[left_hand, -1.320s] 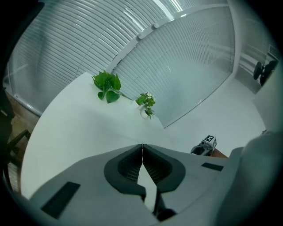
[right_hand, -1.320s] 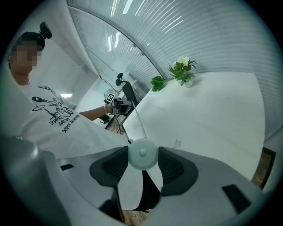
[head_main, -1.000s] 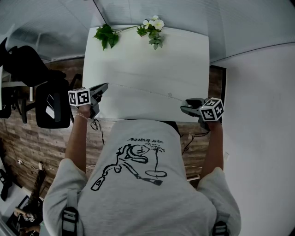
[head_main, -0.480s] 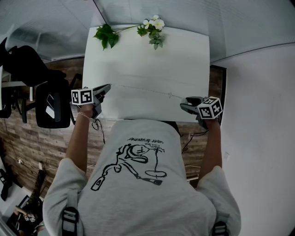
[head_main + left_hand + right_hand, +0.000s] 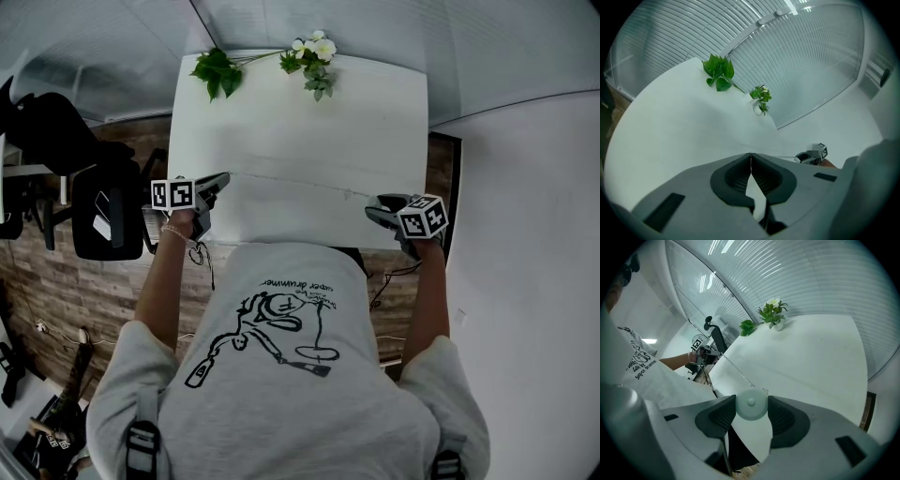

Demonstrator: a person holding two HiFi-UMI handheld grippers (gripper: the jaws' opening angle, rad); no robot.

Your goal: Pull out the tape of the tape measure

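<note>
Two claws at the white bench (image 5: 300, 122), near edge: L claw (image 5: 221, 179), at bench's near-left corner, pinched shut on the tip of the tape (image 5: 300, 185). R claw (image 5: 373, 211), at bench's near-right corner, jaws wide, clamped on the round white tape measure (image 5: 751, 404). Tape runs straight btwn them along bench's near edge. Flower sprigs (image 5: 314, 52) lie at bench's far edge.

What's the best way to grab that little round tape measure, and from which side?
Grip the round case across its curved rim, one pad on each opposite edge, as the right tongs do. Come from the side opposite the tape: the disc is flat, and that leaves the tape's exit free.
</note>
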